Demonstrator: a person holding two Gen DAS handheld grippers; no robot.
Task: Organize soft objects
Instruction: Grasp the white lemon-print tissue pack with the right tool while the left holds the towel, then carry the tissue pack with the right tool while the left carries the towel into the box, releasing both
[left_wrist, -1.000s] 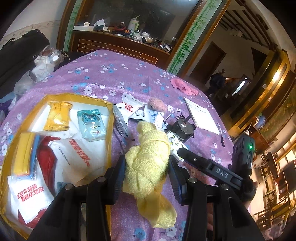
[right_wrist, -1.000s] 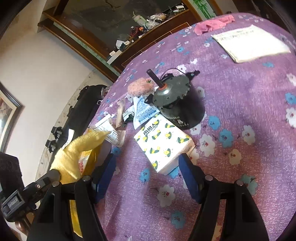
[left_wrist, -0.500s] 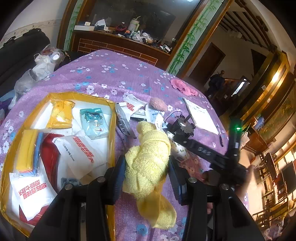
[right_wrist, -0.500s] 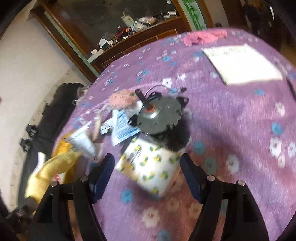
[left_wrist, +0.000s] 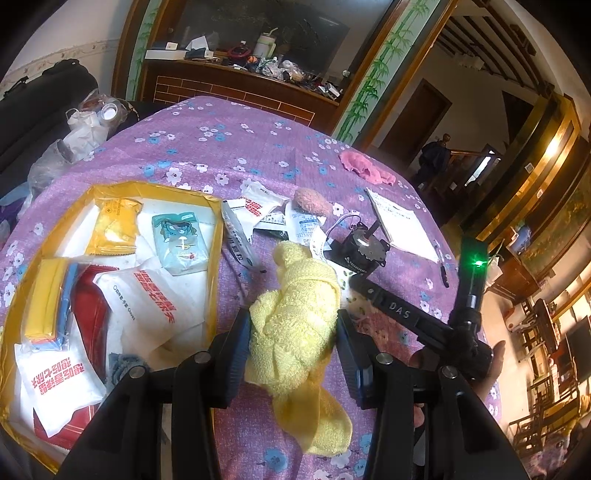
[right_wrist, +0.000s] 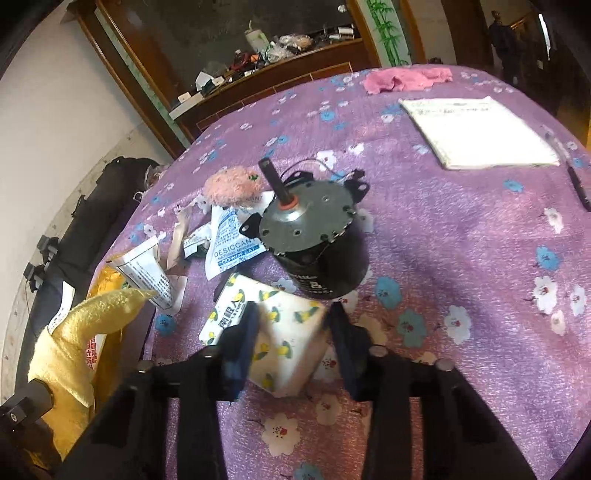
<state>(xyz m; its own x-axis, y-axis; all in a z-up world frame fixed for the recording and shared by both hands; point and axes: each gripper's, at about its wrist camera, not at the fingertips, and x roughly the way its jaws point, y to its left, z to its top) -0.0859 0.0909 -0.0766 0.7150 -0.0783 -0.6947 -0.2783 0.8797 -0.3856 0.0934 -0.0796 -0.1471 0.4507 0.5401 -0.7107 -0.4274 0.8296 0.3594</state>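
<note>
My left gripper (left_wrist: 291, 325) is shut on a crumpled yellow towel (left_wrist: 295, 314), held just right of the yellow tray (left_wrist: 218, 240); the towel's tail hangs below the fingers. The same towel (right_wrist: 74, 343) shows at the left edge of the right wrist view. My right gripper (right_wrist: 293, 328) is closing its jaws on a white tissue pack with yellow prints (right_wrist: 288, 317). Both pads touch its sides and the pack sits tilted between them. A pink fluffy puff (right_wrist: 232, 184) and a pink cloth (right_wrist: 406, 79) lie farther back on the purple flowered tablecloth.
A black motor (right_wrist: 310, 229) with an upright shaft stands right behind the tissue pack. Desiccant sachets (right_wrist: 232, 240) and paper packets lie to its left. A white notebook (right_wrist: 476, 133) and a pen (right_wrist: 578, 184) are at the right. The tray holds several packets.
The right gripper's jaws came in from wide apart onto the tissue pack, and the pack now sits tilted. The right gripper also swung around. The left gripper and towel stayed put.
</note>
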